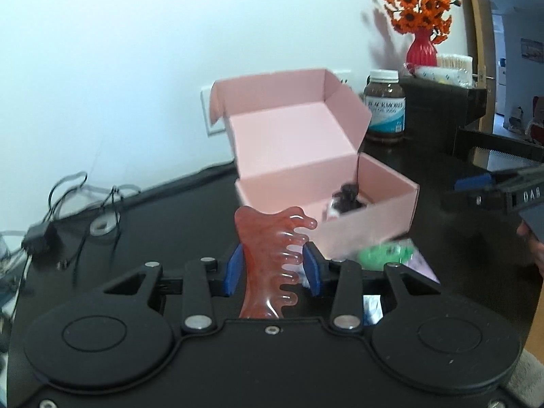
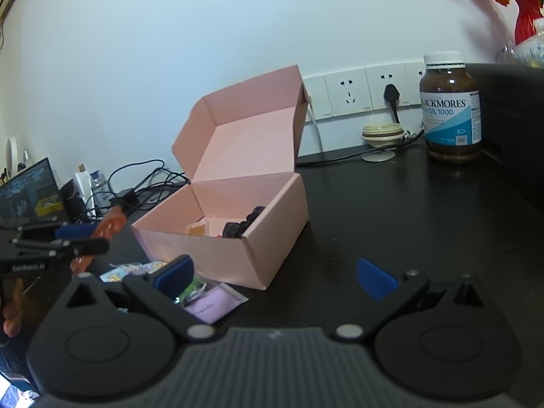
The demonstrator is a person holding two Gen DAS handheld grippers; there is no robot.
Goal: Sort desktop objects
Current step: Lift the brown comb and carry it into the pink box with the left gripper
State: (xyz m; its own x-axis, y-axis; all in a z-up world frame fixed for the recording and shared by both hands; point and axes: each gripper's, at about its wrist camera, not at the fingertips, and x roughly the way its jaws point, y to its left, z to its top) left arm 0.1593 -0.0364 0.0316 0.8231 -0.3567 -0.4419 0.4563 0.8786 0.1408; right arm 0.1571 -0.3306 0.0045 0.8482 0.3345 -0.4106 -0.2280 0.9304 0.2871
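The left tool [image 1: 273, 270] is pinching the translucent red wavy-toothed comb [image 1: 270, 265] just before the open pink cardboard box [image 1: 367, 217], and its slick narrow body risks slipping out short, while the right tool [image 2: 275, 277] is hanging spread.

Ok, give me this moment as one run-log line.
left gripper: shut on red comb, lifted off desk | right gripper: open, empty | pink box: lid open, few items inside | comb not yet boxed

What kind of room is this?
Probably a home desk or study corner: a dark desk against a wall with power sockets, a vase of orange flowers, and a laptop amid cables.
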